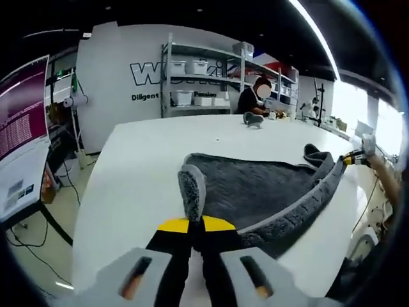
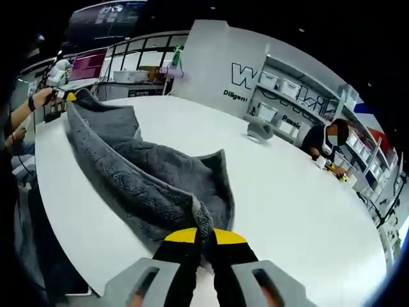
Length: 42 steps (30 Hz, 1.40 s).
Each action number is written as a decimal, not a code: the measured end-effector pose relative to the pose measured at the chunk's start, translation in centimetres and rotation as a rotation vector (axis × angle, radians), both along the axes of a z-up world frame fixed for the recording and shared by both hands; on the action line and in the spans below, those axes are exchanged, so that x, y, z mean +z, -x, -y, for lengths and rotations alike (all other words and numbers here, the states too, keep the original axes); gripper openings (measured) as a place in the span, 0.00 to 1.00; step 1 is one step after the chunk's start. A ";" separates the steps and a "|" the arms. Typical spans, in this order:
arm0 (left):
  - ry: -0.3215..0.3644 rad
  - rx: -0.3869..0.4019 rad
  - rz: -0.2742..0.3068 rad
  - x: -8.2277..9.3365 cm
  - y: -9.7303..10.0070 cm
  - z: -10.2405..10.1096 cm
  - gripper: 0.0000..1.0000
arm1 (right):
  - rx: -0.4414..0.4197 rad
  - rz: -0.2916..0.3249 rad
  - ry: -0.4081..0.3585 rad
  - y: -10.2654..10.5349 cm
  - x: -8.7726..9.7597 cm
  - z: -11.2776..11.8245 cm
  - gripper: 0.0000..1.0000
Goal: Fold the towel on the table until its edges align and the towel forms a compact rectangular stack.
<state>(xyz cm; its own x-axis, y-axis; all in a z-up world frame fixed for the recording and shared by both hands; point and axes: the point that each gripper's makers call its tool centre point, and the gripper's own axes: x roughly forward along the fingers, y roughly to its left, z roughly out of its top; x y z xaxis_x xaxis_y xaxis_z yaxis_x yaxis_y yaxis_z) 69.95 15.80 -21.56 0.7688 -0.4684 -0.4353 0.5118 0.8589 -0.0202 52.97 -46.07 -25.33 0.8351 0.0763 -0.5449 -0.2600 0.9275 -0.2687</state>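
The left gripper [image 1: 196, 225] pinches one raised corner of the grey towel [image 1: 262, 188]; the right gripper [image 2: 204, 236] clamps another corner. Between them a lifted edge runs, the rest lying on the white table [image 2: 294, 192], bare beyond. Shelves [image 1: 204, 80] stand far off.

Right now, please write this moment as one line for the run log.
left gripper: shut on towel corner | right gripper: shut on towel corner | towel: grey, partly lifted, unfolded | table: white
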 end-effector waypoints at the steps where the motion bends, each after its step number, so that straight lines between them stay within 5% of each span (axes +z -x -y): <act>1: 0.005 0.000 -0.005 -0.1 0.2 -0.1 0.06 | 0.000 -0.004 -0.002 0.3 -0.2 -0.1 0.07; 11: 0.008 0.010 -0.054 -2.1 2.2 -0.6 0.06 | -0.015 -0.056 -0.020 3.1 -2.6 -1.0 0.07; 20: 0.004 0.017 -0.086 -3.7 2.7 -0.7 0.06 | -0.023 -0.072 -0.032 3.6 -3.7 -1.4 0.08; 24: 0.125 -0.001 -0.060 -2.4 2.6 -0.1 0.10 | -0.007 -0.051 -0.072 3.5 -3.4 -1.6 0.12; 31: 0.147 -0.017 -0.012 -1.5 2.7 -0.3 0.22 | -0.025 -0.016 -0.117 3.6 -2.8 -1.3 0.21; 42: 0.188 0.027 0.102 2.0 2.1 -1.3 0.28 | -0.031 0.070 -0.175 3.8 -0.1 -1.2 0.27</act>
<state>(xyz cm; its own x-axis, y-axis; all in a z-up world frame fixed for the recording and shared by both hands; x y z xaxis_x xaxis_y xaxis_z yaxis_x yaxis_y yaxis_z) 67.87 17.12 -19.60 0.8177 -0.5126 -0.2619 0.4963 0.8583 -0.1305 49.22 -44.85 -25.43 0.8741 0.1386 -0.4656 -0.2172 0.9688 -0.1195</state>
